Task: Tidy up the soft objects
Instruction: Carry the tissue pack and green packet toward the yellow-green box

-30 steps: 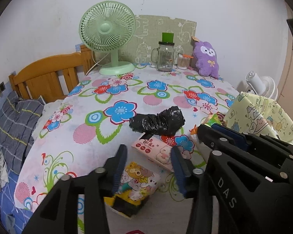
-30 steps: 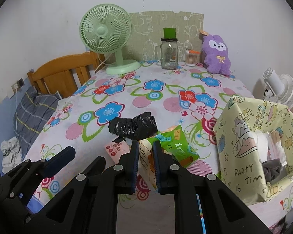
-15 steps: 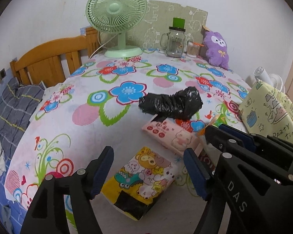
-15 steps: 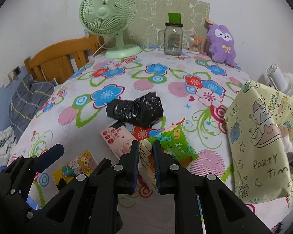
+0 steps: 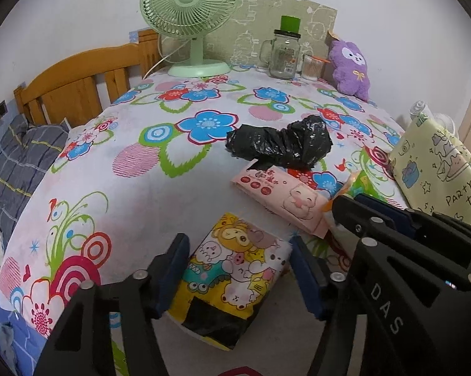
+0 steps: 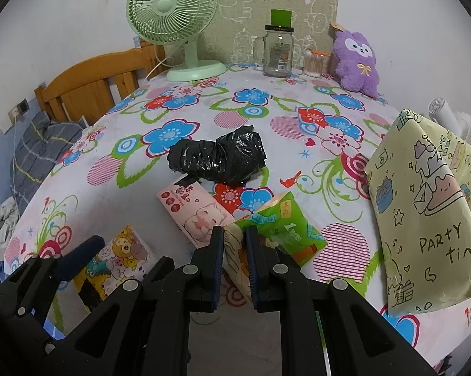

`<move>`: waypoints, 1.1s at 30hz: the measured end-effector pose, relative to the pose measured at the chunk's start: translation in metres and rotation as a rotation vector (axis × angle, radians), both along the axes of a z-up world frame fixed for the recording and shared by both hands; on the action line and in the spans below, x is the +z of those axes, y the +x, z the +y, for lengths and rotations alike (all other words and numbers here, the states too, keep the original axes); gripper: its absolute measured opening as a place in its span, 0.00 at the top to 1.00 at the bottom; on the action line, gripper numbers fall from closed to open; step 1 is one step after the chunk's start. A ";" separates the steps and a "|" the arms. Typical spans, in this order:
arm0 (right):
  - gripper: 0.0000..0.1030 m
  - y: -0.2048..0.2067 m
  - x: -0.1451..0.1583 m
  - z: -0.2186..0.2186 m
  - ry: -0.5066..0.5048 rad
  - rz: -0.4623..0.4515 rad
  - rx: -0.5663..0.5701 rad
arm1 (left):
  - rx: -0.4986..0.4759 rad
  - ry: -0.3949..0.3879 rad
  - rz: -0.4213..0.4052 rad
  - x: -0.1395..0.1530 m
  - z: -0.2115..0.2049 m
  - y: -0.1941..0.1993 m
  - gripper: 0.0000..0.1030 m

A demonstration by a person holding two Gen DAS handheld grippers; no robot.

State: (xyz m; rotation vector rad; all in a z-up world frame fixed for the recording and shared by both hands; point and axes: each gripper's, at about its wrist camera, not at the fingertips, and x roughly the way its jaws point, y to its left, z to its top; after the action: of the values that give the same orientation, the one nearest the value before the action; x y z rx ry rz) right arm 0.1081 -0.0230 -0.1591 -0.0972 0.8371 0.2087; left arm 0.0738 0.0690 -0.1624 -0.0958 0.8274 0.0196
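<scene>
Tissue packs, four soft packets in all, lie near the front edge of the desk (image 5: 88, 169) under its flowered cloth. Going left to right: the yellow cartoon pack (image 5: 232, 269) sits between the spread fingers of the left gripper (image 5: 240, 277), which stand apart on either side of it, and I cannot tell whether they touch it; its near end is dark and partly cut off by the gripper body. Next, the pink tissue pack (image 6: 193, 213) lies flat, its far corner tucked under the black plastic bundle (image 6: 218, 158), a single crumpled, shiny lump. Beside it the green tissue pack (image 6: 284, 235) is half hidden behind the right gripper (image 6: 235, 258), whose fingers are clamped on a cream and orange packet (image 6: 235, 244); little of that packet shows, so its print is hard to make out. At the far right one pale yellow "PARTY time" bag (image 6: 423, 216) stands at the desk's edge, its contents out of sight. Along the back stand one green fan (image 5: 190, 15), one glass jar (image 5: 284, 53) and one purple plush toy (image 5: 351, 65).
</scene>
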 end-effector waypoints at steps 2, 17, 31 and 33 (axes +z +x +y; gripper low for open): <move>0.84 0.000 0.000 -0.001 0.000 0.000 -0.004 | -0.005 0.007 -0.002 0.001 -0.001 0.000 0.45; 0.84 -0.001 0.011 -0.008 0.025 -0.015 -0.006 | -0.020 0.013 -0.035 0.019 -0.010 0.000 0.56; 0.84 -0.003 0.051 -0.025 0.060 -0.081 -0.010 | -0.036 0.031 -0.106 0.059 -0.030 -0.002 0.56; 0.84 -0.003 0.057 -0.029 0.063 -0.093 -0.010 | -0.038 0.034 -0.117 0.065 -0.033 -0.002 0.56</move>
State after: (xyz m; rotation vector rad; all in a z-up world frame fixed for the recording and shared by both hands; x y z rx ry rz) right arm 0.1047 -0.0517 -0.1021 -0.0434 0.7380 0.2192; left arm 0.0717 0.0360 -0.0971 -0.0492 0.7112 -0.0075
